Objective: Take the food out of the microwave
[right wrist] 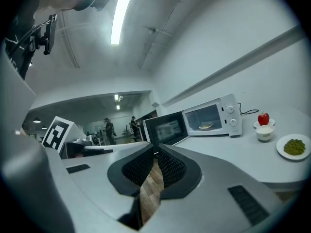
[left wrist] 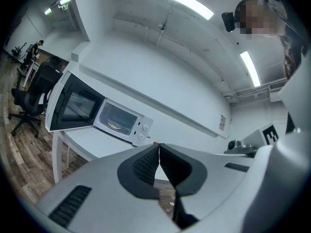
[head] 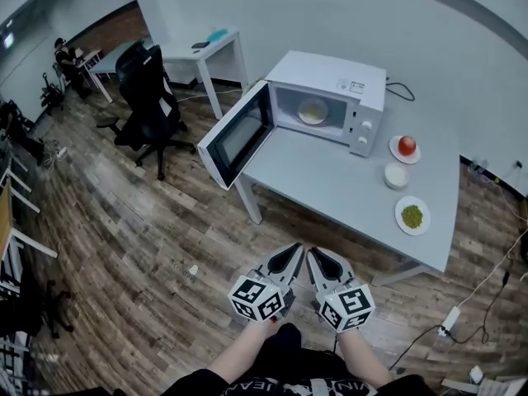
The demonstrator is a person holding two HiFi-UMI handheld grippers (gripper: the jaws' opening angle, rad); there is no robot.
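Observation:
A white microwave (head: 330, 97) stands at the back of a grey table (head: 346, 188), its door (head: 238, 134) swung wide open to the left. Inside lies a plate of pale food (head: 313, 111); the same plate of food (right wrist: 206, 126) shows in the right gripper view and in the left gripper view (left wrist: 115, 125). My left gripper (head: 293, 252) and right gripper (head: 317, 254) hover side by side over the floor, short of the table's near edge, both shut and empty. The jaw tips of the left gripper (left wrist: 159, 146) and the right gripper (right wrist: 156, 150) point toward the microwave.
On the table's right stand a red apple on a plate (head: 406, 146), a small white bowl (head: 396, 175) and a plate of green food (head: 412, 216). A black office chair (head: 148, 97) stands left of the door. Cables and a power strip (head: 450, 321) lie on the floor at right.

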